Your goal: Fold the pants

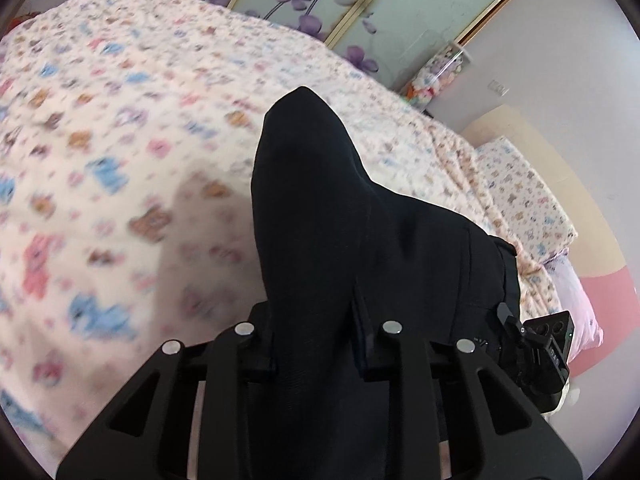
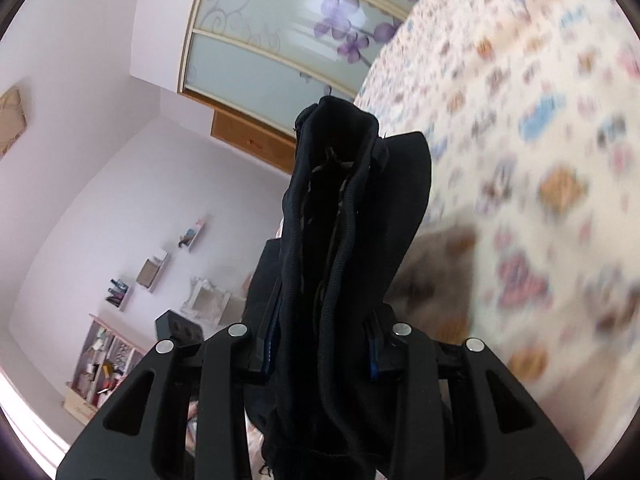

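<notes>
Left gripper (image 1: 316,344) and right gripper (image 2: 318,352) each pinch black woven pants (image 1: 320,208), lifted above bear-print bedspread (image 1: 120,120). Advice: keep cloth taut, lower evenly.

The left gripper (image 1: 316,344) is closed on the black pants (image 1: 320,216); the cloth fills the space between its two fingers and rises in a fold in front of the camera. The pants spread to the right, where the right gripper (image 1: 532,344) is at their edge. Under them lies a bedspread (image 1: 120,128) with small cartoon bears, blurred. Behind the bed stands a wardrobe (image 1: 400,4) with purple flowers on its sliding doors.
</notes>
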The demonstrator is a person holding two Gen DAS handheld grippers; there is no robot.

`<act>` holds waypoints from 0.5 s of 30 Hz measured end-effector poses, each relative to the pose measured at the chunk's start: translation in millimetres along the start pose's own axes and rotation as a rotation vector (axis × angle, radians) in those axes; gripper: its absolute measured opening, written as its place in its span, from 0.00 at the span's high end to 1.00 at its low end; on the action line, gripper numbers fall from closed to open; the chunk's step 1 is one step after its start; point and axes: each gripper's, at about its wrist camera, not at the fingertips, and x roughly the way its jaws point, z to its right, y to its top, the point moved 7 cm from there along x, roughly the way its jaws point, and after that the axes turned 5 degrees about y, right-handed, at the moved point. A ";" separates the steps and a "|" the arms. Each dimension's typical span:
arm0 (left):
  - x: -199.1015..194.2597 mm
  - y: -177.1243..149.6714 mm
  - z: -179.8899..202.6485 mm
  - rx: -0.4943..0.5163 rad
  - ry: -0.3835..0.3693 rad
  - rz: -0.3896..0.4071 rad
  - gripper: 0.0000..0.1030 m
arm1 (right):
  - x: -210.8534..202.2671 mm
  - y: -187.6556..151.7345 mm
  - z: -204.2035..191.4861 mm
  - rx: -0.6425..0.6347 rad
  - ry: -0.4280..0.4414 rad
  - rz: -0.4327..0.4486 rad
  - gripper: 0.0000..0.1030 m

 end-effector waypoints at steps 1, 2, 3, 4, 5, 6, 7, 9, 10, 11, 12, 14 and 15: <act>4.6 3.7 5.1 0.008 0.001 0.005 0.75 | 0.4 5.5 1.5 -0.001 -0.002 0.006 0.68; 10.1 7.6 10.8 0.017 0.000 0.013 0.75 | 0.4 12.2 4.7 -0.005 -0.005 0.016 0.67; 16.6 11.5 15.7 0.028 0.001 0.022 0.75 | 0.5 16.9 7.9 -0.009 -0.011 0.022 0.68; 20.6 13.5 18.2 0.032 -0.002 0.027 0.75 | 0.5 19.9 11.1 -0.014 -0.020 0.028 0.68; 26.0 15.2 19.7 0.034 -0.007 0.032 0.75 | -0.3 23.9 18.8 -0.013 -0.038 0.034 0.68; 35.0 15.3 19.3 0.031 -0.010 0.035 0.75 | 0.2 24.4 25.6 -0.010 -0.058 0.036 0.68; 43.2 14.0 16.1 0.022 -0.004 0.029 0.75 | 1.6 23.5 33.9 -0.004 -0.092 0.033 0.68; 66.6 7.1 2.2 -0.017 0.036 -0.009 0.74 | 6.2 17.6 60.5 0.000 -0.227 0.003 0.68; 76.2 3.1 -6.5 -0.048 0.048 -0.022 0.73 | 7.8 14.3 70.6 -0.003 -0.283 -0.007 0.68; 81.8 0.8 -13.5 -0.083 0.034 -0.019 0.70 | 8.7 12.0 76.5 0.001 -0.303 -0.008 0.68; 84.4 0.2 -17.7 -0.113 0.014 -0.016 0.69 | 8.6 11.5 77.8 0.006 -0.305 -0.007 0.68; 87.7 -1.0 -21.7 -0.151 0.001 -0.019 0.60 | 8.9 8.3 75.4 -0.018 -0.338 -0.010 0.67; 90.6 -3.0 -25.6 -0.176 0.020 -0.035 0.54 | 8.0 6.8 74.3 -0.038 -0.358 -0.009 0.63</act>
